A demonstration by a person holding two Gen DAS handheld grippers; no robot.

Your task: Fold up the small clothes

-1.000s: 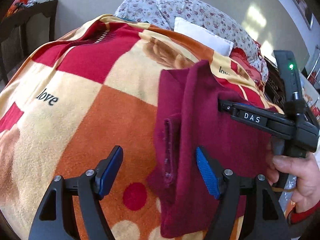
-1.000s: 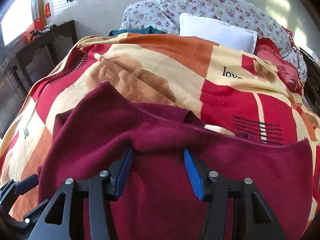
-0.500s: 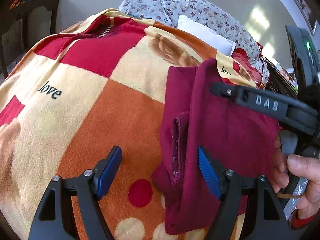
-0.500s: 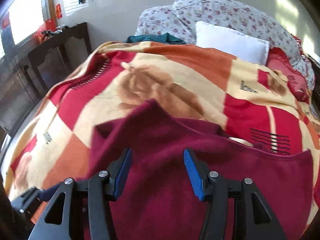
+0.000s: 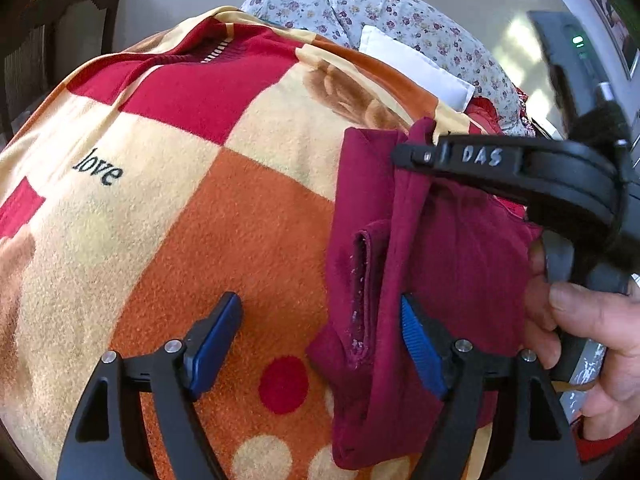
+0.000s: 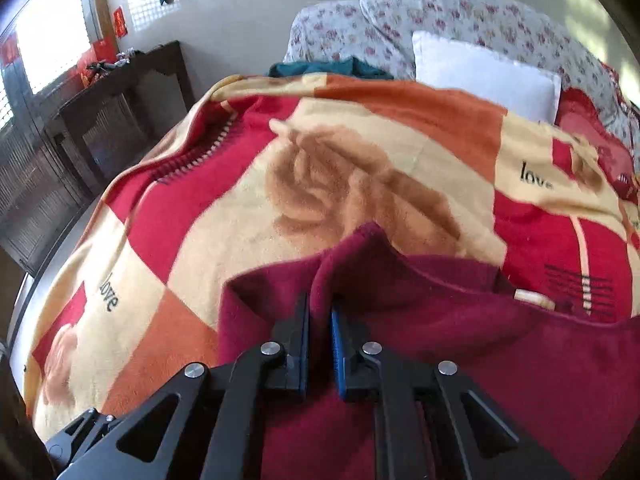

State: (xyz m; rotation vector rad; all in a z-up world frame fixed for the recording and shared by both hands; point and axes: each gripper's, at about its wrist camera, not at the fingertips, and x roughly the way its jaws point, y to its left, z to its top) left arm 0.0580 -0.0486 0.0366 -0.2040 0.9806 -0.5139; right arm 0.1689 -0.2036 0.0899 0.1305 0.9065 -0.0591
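A maroon garment is laid on a patchwork blanket in red, orange and cream (the word "love" is printed on it). A raised fold at the garment's upper edge is pinched by the right gripper, whose jaws have just been closing and are now pressed together with the cloth between the pads. The right gripper is held in a hand, seen at the edge of the left wrist view. The left gripper is held with its jaws spread wide over the garment's left edge, one blue pad over the blanket and the other at the cloth; nothing is clamped. A white pillow and floral bedding are seen beyond the blanket.
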